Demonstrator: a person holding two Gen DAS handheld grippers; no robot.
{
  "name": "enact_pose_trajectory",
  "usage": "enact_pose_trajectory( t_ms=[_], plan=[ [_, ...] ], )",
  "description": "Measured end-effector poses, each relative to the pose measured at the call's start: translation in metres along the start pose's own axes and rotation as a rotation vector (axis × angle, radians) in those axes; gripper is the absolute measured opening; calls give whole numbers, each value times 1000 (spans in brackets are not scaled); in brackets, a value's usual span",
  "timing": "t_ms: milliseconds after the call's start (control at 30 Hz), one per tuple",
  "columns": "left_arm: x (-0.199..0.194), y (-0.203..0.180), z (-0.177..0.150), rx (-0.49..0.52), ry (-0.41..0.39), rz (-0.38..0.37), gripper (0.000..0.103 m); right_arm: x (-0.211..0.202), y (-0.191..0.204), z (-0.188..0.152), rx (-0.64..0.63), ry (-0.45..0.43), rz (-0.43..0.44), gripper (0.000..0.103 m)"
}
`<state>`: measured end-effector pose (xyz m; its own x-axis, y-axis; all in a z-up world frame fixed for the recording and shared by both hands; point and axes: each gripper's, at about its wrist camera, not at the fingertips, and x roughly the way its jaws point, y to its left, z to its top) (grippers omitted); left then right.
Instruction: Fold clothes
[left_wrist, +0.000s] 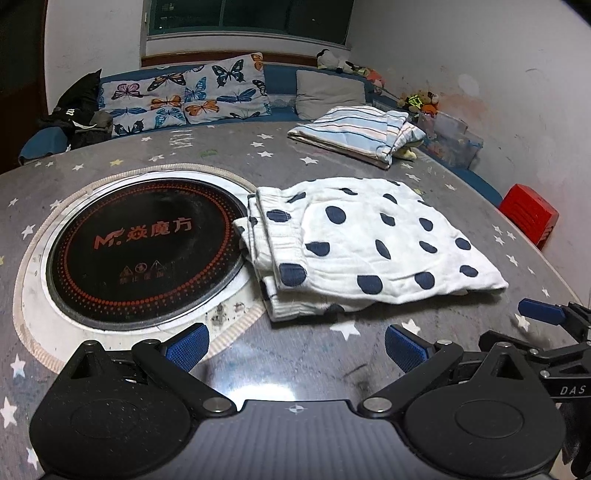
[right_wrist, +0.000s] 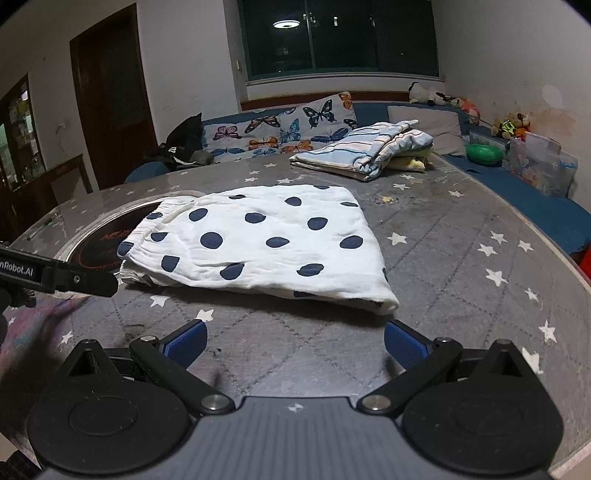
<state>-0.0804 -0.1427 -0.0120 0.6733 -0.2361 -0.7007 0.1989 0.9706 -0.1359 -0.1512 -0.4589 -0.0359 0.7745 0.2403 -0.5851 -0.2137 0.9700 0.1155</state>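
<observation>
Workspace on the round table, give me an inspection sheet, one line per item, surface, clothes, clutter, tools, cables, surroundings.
Surface: round table under a grey star-print cover; built-in induction cooktop at its centre.
Job's things: white polka-dot garment folded flat, its waistband edge overlapping the cooktop rim; folded striped garment at the far side, resting on something yellow.
Clutter: dark smudges on the cover near the tools; nothing else seen.
Grippers: left tool open, empty, short of the polka-dot garment; right tool open, empty.
Cables: nothing seen.
Surroundings: butterfly pillow, plush toys, green bowl, red stool, dark window, wooden door.
</observation>
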Motion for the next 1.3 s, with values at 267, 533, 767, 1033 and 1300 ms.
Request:
enact_pose_trajectory(
  t_ms=[267, 533, 767, 1033, 1300],
  plan=[
    [-6, -2, -10, 10, 6, -12, 103, -5, 7, -5, 24, -12, -19, 103],
    [-14, -3, -18, 19, 2, -27, 103, -11, 14, -9, 32, -21, -29, 103],
    [-19, -7, -25, 32, 1, -42, 103, -15, 19, -11, 34, -25, -30, 103],
    [-23, -9, -29, 41, -4, -52, 103, -22, 27, -14, 27, -33, -37, 103],
    [-29, -14, -33, 53, -11, -55, 103, -28, 28, -16, 29, -41, -45, 103]
  ],
)
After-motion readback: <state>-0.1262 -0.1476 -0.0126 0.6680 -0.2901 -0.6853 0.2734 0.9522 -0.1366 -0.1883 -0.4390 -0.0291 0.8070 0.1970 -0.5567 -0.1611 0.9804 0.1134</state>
